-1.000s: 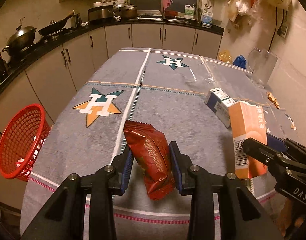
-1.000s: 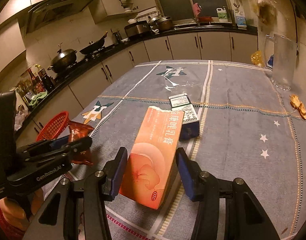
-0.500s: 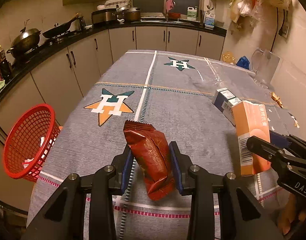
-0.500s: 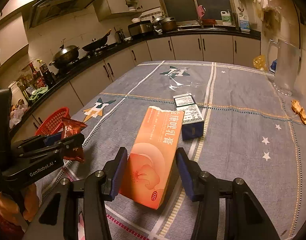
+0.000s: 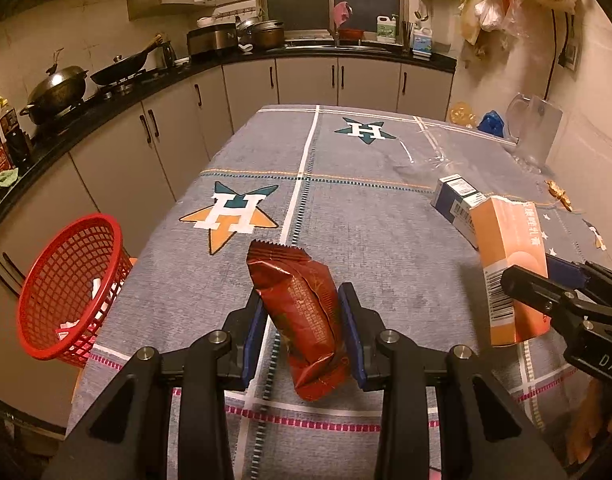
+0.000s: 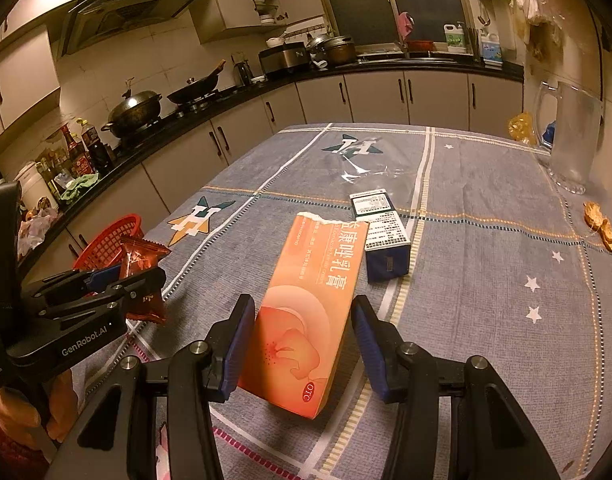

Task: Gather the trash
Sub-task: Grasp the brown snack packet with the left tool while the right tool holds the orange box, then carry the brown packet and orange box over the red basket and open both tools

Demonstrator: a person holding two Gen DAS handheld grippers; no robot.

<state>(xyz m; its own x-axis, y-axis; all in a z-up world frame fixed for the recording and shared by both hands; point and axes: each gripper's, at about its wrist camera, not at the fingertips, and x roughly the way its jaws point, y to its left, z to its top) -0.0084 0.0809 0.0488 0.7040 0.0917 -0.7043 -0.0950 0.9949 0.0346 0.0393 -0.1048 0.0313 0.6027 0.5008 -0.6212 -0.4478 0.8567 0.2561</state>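
My left gripper [image 5: 302, 316] is shut on a crinkled dark red snack wrapper [image 5: 293, 280], held upright above the near edge of the table; it also shows in the right wrist view as the wrapper [image 6: 139, 254] in the left gripper [image 6: 123, 280]. My right gripper [image 6: 301, 312] is shut on a torn-open orange carton [image 6: 318, 280], tilted and off the cloth. In the left wrist view the carton [image 5: 510, 248] sits in the right gripper [image 5: 550, 276] at the right edge.
A red mesh basket [image 5: 69, 280] with some scraps stands below the table's left edge. On the grey starred tablecloth [image 5: 346, 208] lie a blue-and-white box [image 5: 454, 200], clear plastic film [image 5: 430, 152], orange scraps [image 5: 558, 196] and a glass jug [image 5: 534, 136]. Kitchen counters run behind.
The left wrist view has swung slightly leftward, so more of the red basket shows. Both grips are the same and the right gripper has kept still.
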